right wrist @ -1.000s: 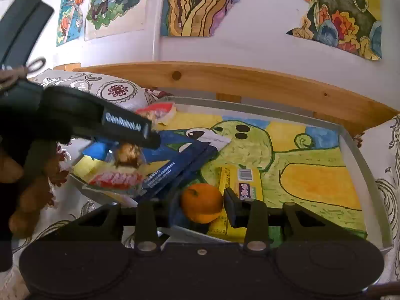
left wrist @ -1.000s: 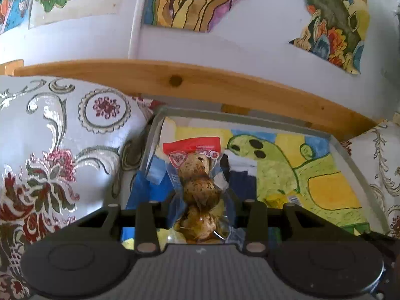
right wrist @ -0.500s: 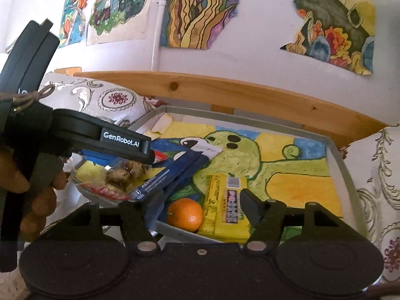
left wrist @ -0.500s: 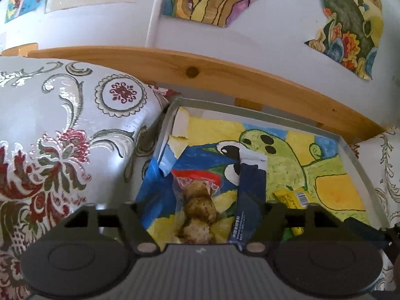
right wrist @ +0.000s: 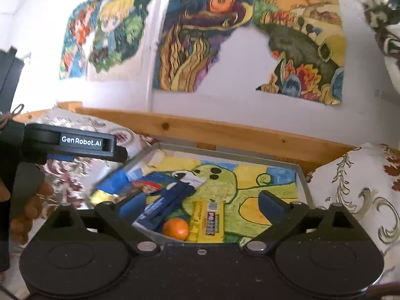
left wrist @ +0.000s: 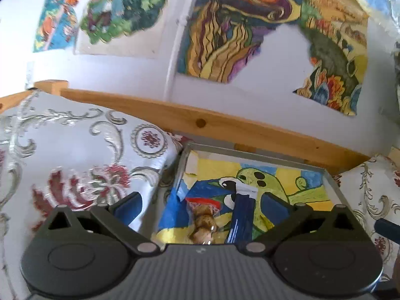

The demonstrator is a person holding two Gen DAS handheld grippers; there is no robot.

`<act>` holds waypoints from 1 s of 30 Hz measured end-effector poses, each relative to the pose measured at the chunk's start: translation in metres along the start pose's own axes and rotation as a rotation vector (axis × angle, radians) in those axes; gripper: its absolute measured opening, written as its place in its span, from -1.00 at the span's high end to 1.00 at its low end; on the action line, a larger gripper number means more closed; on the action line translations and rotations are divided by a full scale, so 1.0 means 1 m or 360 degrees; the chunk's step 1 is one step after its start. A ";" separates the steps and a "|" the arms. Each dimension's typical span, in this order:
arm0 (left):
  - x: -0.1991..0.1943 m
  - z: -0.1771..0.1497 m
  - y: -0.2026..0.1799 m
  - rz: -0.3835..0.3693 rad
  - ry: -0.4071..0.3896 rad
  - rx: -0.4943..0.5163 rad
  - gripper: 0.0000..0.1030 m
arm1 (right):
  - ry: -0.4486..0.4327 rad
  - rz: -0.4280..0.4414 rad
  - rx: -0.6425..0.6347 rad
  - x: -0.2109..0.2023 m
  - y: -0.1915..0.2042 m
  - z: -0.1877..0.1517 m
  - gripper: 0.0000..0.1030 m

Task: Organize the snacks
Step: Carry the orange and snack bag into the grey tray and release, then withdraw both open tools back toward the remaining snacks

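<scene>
Released egg pack (left wrist: pixel 203 221), seemingly lengthwise.

My left gripper (left wrist: pixel 200 206) looks like matt black plastic with a ribbed grey top; the right gripper (right wrist: pixel 202 203) has the same dull, faintly speckled shell. The tray (right wrist: pixel 301 175) has thin grey metal walls and a painted paper lining. I see a clear, glossy film pack (left wrist: pixel 203 221) catching glints, dark blue sachets (right wrist: pixel 165 201) with a slight sheen, a yellow wrapper (right wrist: pixel 208 221) and a dimpled orange (right wrist: pixel 175 228). The cushions (left wrist: pixel 75 150) are woven cloth with shiny silver thread. The rail (left wrist: pixel 225 127) is smooth knotty wood.
</scene>
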State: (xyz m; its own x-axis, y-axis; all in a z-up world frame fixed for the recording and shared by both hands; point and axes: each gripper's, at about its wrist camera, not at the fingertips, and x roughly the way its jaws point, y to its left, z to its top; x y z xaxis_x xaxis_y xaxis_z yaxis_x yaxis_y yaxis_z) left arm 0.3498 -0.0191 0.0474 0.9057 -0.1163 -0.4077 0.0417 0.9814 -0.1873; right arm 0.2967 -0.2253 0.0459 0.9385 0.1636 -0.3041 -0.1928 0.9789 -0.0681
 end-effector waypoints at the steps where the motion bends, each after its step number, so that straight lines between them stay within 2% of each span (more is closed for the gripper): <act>1: -0.007 -0.003 0.001 0.0006 -0.0005 -0.0003 -0.99 | -0.0016 0.0011 0.0000 -0.008 0.001 -0.001 -0.94; 4: -0.028 -0.010 0.003 0.0016 -0.0007 0.0018 -0.99 | -0.0074 0.0014 -0.0018 -0.031 0.005 -0.005 -0.98; 10: -0.077 -0.030 0.007 0.0042 -0.0119 0.0182 -0.99 | -0.0183 0.0036 -0.0020 -0.079 0.011 -0.013 -0.98; 13: -0.098 -0.039 0.007 0.0085 -0.0163 0.0209 -0.99 | -0.0203 0.0021 -0.0017 -0.098 0.012 -0.017 -0.99; 19: -0.124 -0.051 0.005 0.0084 -0.0101 0.0255 -0.99 | -0.0180 0.0001 0.0014 -0.126 0.008 -0.030 -0.99; 30: -0.161 -0.083 -0.009 -0.0009 0.0037 0.0383 -0.99 | -0.0060 -0.0048 0.0057 -0.166 -0.001 -0.060 -0.99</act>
State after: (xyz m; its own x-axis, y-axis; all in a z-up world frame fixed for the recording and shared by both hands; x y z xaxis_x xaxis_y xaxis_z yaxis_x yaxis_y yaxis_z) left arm 0.1688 -0.0219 0.0407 0.8954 -0.1227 -0.4281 0.1487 0.9885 0.0277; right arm 0.1240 -0.2603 0.0392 0.9540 0.1380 -0.2663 -0.1546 0.9871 -0.0421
